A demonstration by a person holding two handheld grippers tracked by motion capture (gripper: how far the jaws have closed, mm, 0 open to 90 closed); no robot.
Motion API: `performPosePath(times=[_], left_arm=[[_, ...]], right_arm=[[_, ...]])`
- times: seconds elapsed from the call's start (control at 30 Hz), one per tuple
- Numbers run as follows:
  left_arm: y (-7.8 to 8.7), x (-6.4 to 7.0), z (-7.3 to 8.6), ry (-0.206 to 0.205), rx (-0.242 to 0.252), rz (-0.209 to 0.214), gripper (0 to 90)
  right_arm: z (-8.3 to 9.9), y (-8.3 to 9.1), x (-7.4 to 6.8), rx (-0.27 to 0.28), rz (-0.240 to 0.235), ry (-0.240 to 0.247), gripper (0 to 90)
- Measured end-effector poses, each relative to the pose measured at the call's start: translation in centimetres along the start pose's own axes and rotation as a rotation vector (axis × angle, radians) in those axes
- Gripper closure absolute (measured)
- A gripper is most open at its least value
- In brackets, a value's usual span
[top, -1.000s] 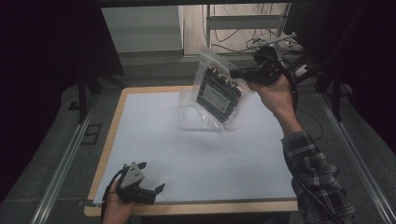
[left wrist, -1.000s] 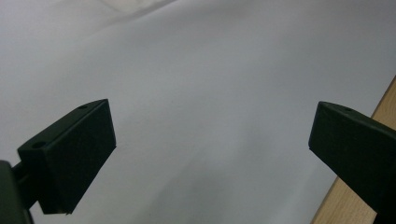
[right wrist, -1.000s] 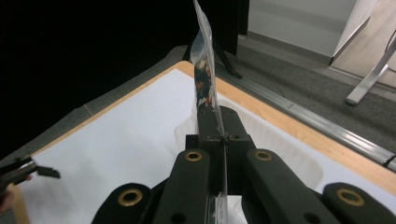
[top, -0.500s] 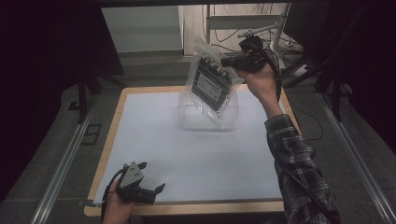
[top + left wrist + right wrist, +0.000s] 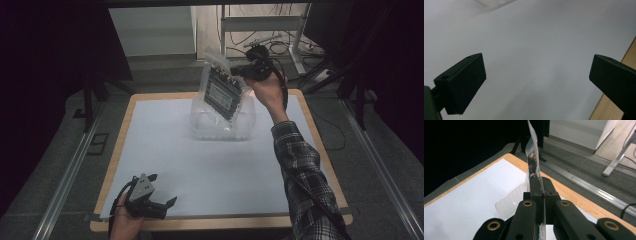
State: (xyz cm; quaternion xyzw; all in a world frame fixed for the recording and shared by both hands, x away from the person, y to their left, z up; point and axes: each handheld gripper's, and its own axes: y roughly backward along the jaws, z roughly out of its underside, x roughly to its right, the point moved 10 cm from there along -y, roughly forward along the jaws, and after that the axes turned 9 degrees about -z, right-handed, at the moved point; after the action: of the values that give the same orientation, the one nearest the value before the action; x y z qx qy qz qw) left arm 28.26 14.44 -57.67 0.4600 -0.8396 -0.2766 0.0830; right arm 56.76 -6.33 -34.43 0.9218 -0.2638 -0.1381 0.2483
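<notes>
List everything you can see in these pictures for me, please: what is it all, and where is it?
clear plastic bag: one, see-through with a dark flat item inside, held up in the air above the far part of the table
clear plastic tray: one, transparent, on the white sheet at the far side of the table, beneath the bag
white sheet: one, white, covering most of the table top
table: one, light wood edge, centre of the high view
metal stand: one, pale grey, on the floor beyond the table
left gripper: one, black with a grey plate, near edge of the table, jaws wide apart
right gripper: one, black, raised, jaws clamped on the bag's edge
sleeve: one, checked, right forearm
</notes>
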Motion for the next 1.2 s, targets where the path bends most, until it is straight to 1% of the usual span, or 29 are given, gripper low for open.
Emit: performPosePath(times=[0.03, 0.1, 0.3, 0.33, 0.37, 0.4, 0.43, 0.47, 0.5, 0.53, 0.57, 0.6, 0.67, 0.7, 0.83, 0.87, 0.93, 0.97, 1.0, 1.07, 1.1, 1.17, 1.2], left_arm=[[0.0, 0.0, 0.0, -0.001, 0.0, 0.0, 0.6], [0.0, 0.0, 0.0, 0.001, 0.0, 0.0, 0.6], [0.0, 0.0, 0.0, -0.001, -0.002, 0.0, 0.6], [0.0, 0.0, 0.0, -0.001, -0.003, 0.0, 0.6], [0.0, 0.0, 0.0, -0.001, -0.002, 0.001, 0.6], [0.0, 0.0, 0.0, 0.001, 0.0, 0.001, 0.6], [0.0, 0.1, 0.0, 0.001, 0.001, 0.001, 0.6], [0.0, 0.1, 0.0, 0.0, 0.0, 0.002, 0.6], [-0.1, 0.1, 0.0, 0.0, 0.0, 0.002, 0.6], [-0.1, 0.1, 0.0, 0.0, 0.0, 0.003, 0.6], [-0.1, 0.1, 0.0, 0.001, 0.0, 0.003, 0.7], [-0.1, 0.1, 0.0, 0.0, -0.001, 0.003, 0.7], [-0.1, 0.2, 0.0, -0.001, -0.001, 0.003, 0.6], [-0.1, 0.2, 0.0, -0.001, -0.001, 0.003, 0.6], [0.0, 0.1, 0.0, -0.002, 0.0, 0.001, 0.6], [0.0, 0.1, 0.0, -0.002, 0.0, 0.001, 0.6], [-0.1, 0.1, 0.0, -0.002, -0.001, 0.002, 0.6], [-0.1, 0.1, 0.0, -0.001, -0.002, 0.002, 0.7], [-0.1, 0.1, 0.0, -0.002, -0.002, 0.002, 0.7], [-0.1, 0.2, 0.0, -0.001, -0.002, 0.002, 0.7], [-0.1, 0.1, 0.0, -0.002, -0.002, 0.001, 0.7], [-0.1, 0.1, 0.0, -0.003, -0.005, 0.001, 0.7], [-0.1, 0.1, 0.0, -0.004, -0.006, 0.0, 0.7]], right_arm=[[0.2, -0.3, 0.0, -0.005, -0.006, 0.0, 89.2], [0.4, -1.0, -0.1, -0.019, -0.001, 0.005, 89.2], [1.6, -3.1, -0.2, -0.078, -0.001, 0.013, 89.2], [1.8, -3.5, -0.1, -0.069, 0.003, 0.01, 89.2], [1.9, -3.6, 0.0, -0.064, -0.006, -0.003, 89.2], [2.0, -3.7, 0.2, -0.067, -0.002, -0.01, 89.2], [2.3, -3.7, 0.5, -0.078, 0.012, -0.017, 89.2], [2.6, -3.8, 0.8, -0.091, 0.032, -0.012, 89.2], [2.7, -3.8, 1.0, -0.082, 0.032, -0.013, 89.2], [2.8, -3.9, 1.0, -0.073, 0.017, -0.022, 89.2], [2.8, -3.9, 1.0, -0.072, 0.017, -0.026, 89.2], [2.8, -3.9, 1.0, -0.073, 0.02, -0.025, 89.1], [2.8, -4.1, 0.9, -0.078, 0.011, -0.021, 89.1], [2.8, -4.1, 0.8, -0.085, 0.012, -0.01, 88.9], [2.7, -4.0, 0.8, -0.093, 0.03, 0.008, 87.4], [2.6, -3.9, 0.8, -0.086, 0.028, 0.012, 85.9], [2.5, -3.8, 1.0, -0.069, 0.029, 0.004, 79.7], [2.6, -3.7, 1.2, -0.064, 0.033, 0.006, 74.7], [2.5, -3.6, 1.3, -0.06, 0.039, 0.012, 71.6], [2.5, -3.4, 1.6, -0.051, 0.054, 0.018, 67.3], [2.5, -3.3, 1.8, -0.043, 0.053, 0.017, 63.3], [2.5, -2.9, 2.1, -0.018, 0.063, 0.013, 51.0], [2.5, -2.8, 2.2, -0.011, 0.068, 0.013, 48.0]])
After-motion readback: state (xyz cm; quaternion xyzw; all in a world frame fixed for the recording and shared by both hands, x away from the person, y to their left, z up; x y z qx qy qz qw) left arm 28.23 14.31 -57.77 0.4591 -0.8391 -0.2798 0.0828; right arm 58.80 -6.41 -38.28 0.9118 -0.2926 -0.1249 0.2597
